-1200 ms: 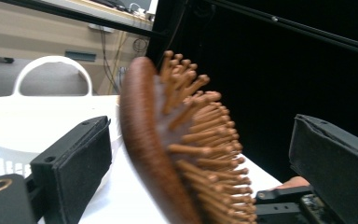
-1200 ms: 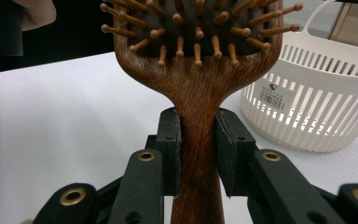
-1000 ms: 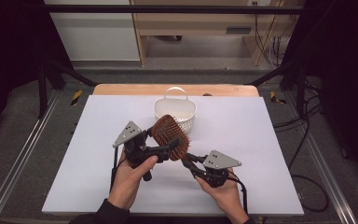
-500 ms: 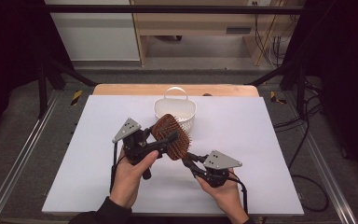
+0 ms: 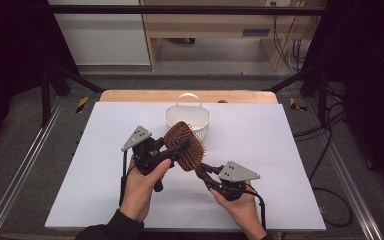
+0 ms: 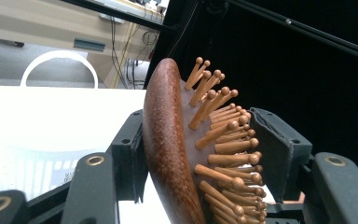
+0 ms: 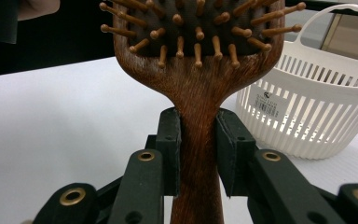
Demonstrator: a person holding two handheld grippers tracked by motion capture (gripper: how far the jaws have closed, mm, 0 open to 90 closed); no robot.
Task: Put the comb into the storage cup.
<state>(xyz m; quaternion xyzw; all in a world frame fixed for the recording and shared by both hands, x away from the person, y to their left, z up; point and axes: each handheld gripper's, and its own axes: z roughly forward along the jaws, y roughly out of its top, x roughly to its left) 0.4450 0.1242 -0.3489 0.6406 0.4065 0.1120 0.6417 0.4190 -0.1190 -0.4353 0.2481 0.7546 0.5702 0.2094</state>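
White table (image 5: 105, 200): large sheet surface, taken here as the landmark for all places. Its far edge meets a strip of bare wood.

White basket (image 5: 187, 120): slatted plastic, hoop handle upright, standing on the table near the middle of the far edge. In the right gripper view it sits behind and to one side of the brush, apart from it.

Wooden hairbrush (image 5: 182, 152): dark brown paddle type with wooden pins on a dark cushion. Held in the air above the middle of the table, just on the near side of the basket, head tilted up and away, handle slanting down toward the near right.

Left gripper (image 5: 172, 150): above the table's middle, left of the brush head. Jaws have just been closing, with the brush head between them. Left gripper view: one pad lies against the smooth wooden back, the other stands at the pin tips (image 6: 254, 142); whether that pad presses on the pins cannot be told. Grip not confirmed.

Right gripper (image 5: 202, 172): above the table nearer the front edge, right of centre. Clenched on the brush handle; the right gripper view shows both pads (image 7: 170, 149) flat against the narrow neck just below the head.
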